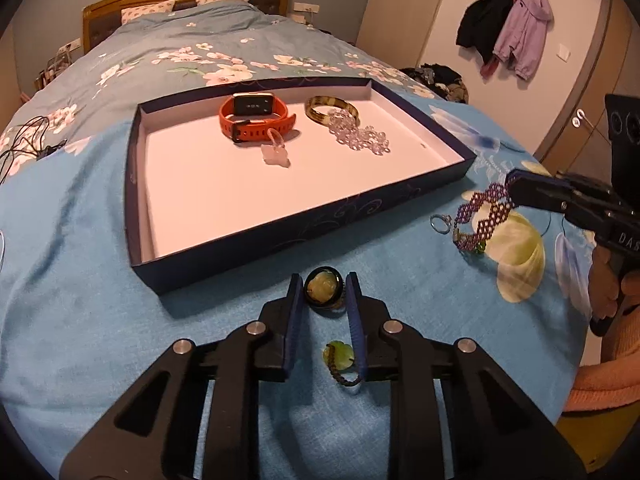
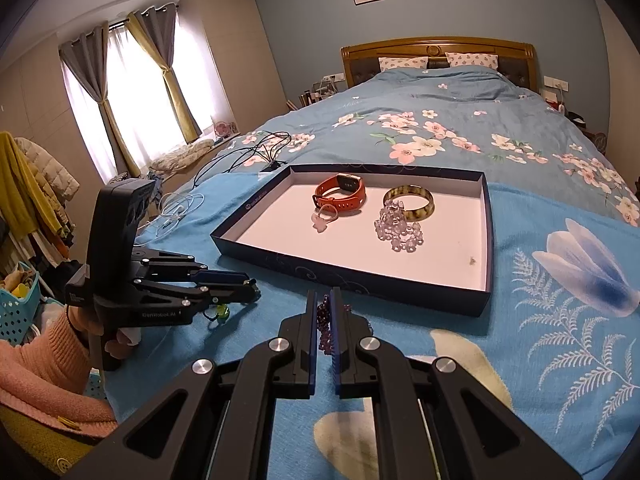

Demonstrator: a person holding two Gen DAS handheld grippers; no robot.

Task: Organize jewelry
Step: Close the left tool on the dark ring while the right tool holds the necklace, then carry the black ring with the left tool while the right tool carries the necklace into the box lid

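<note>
Left gripper (image 1: 323,286) is angling down over the bed (image 1: 100,280), its fingers sitting on either side of a dark ring with a yellow stone (image 1: 323,289), touching or not I cannot tell. Right gripper (image 2: 324,304) is pinching a purple beaded bracelet (image 1: 482,210) just beside the tray (image 1: 304,228), bracelet dangling, woven like lace

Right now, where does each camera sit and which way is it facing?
Left wrist: on the left gripper, looking down its fingers at a yellow-stone ring before the tray; right gripper at right.
Right wrist: on the right gripper, shut on the purple beaded bracelet; left gripper, pink sleeve at left.
Shared: tray, orange watch, bed.
</note>
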